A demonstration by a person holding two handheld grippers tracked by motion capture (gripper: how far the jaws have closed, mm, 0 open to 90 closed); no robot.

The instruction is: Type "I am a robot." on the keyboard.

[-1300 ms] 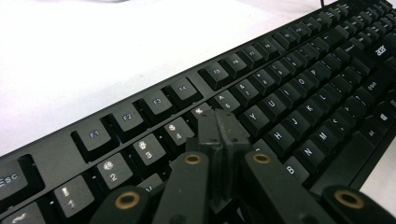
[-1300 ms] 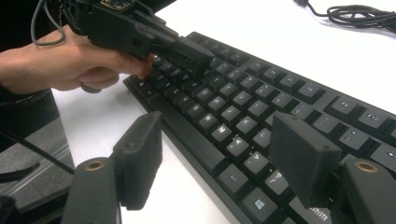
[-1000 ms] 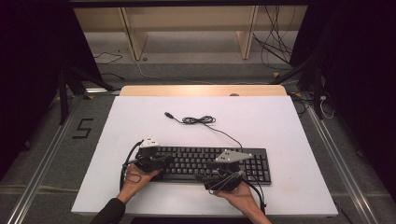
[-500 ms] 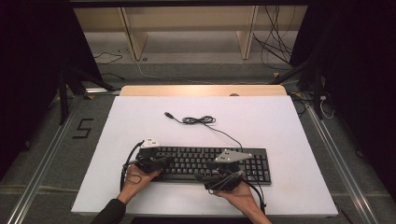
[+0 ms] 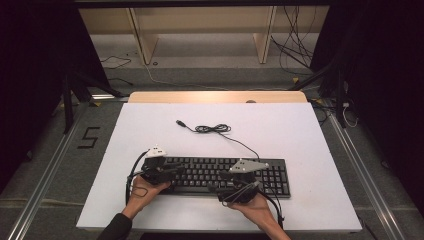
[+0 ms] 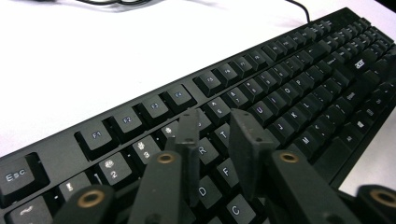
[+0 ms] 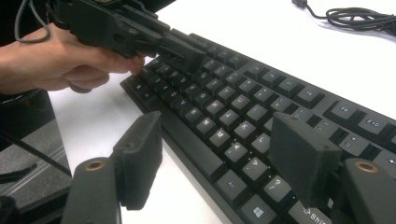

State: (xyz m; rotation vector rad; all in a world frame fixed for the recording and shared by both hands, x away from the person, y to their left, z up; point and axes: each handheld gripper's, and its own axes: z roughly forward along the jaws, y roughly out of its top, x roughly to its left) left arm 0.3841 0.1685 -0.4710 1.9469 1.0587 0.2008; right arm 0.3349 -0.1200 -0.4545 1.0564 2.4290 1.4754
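Observation:
A black keyboard [image 5: 215, 175] lies across the near part of the white table [image 5: 150, 125]. My left gripper [image 5: 172, 172] hangs over its left end. In the left gripper view its tips [image 6: 217, 133] hover just above the R and T keys of the keyboard [image 6: 280, 93], drawn almost together with nothing between them. My right gripper [image 5: 227, 182] is at the keyboard's front edge near the middle. In the right gripper view it [image 7: 217, 135] stands wide open, straddling the front edge of the keyboard [image 7: 224, 107]. The left gripper [image 7: 189, 53] shows beyond it, held by a hand.
The keyboard's black cable [image 5: 212, 129] lies coiled on the table behind it, with the plug at its left end. A wooden shelf frame [image 5: 200, 30] stands on the floor past the far edge. Loose cables [image 5: 295, 55] lie on the floor at the back right.

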